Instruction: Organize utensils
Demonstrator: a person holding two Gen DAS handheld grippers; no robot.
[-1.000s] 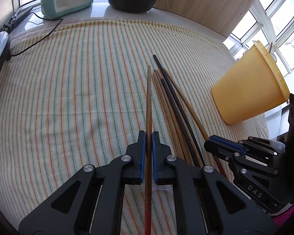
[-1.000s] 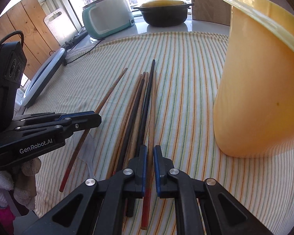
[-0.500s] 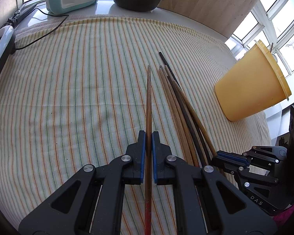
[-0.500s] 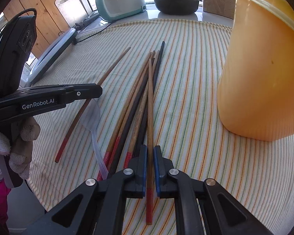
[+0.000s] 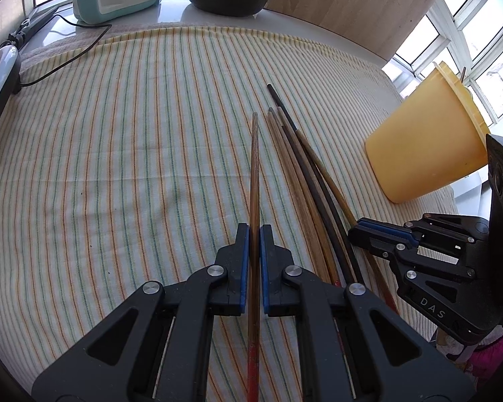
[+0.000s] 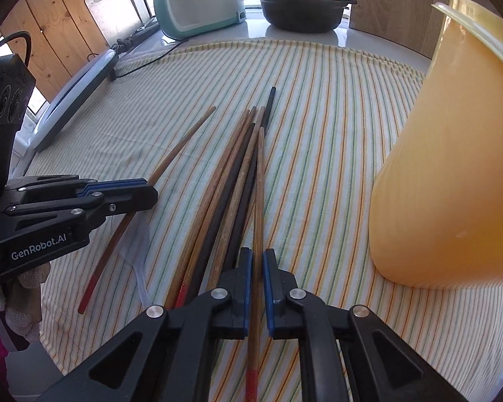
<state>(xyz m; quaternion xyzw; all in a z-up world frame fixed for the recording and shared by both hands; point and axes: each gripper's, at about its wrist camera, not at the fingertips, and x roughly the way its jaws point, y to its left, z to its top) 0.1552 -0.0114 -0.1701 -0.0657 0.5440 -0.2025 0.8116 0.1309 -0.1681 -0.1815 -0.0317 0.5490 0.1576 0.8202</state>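
We see a brown chopstick with a red end (image 5: 255,181) clamped between the blue pads of the left hand-held gripper (image 5: 255,234), its jaws closed down to the width of the stick. This chopstick runs straight ahead over the striped cloth (image 5: 117,154), set apart from the others. In the right wrist view the same chopstick (image 6: 181,147) slants away from the left hand-held gripper (image 6: 147,189), its red end near the edge of the table.

The right hand-held gripper (image 6: 257,261) is likewise closed on a second brown chopstick (image 6: 259,194), whose red end shows below the pads. This stick lies along the right edge of the bundle of chopsticks (image 6: 224,187), brown and black ones lying side by side on the cloth and fanning slightly at their far tips.

Just to the right of the bundle stands a yellow plastic cup (image 6: 446,174), upright on the cloth. From the left wrist view we see the cup (image 5: 426,147) beyond the right hand-held gripper (image 5: 355,231).

At the far end of the table sit a teal appliance (image 6: 198,3) and a black pot with a yellow lid (image 6: 301,3). A gloved hand (image 6: 20,288) holds the left device.
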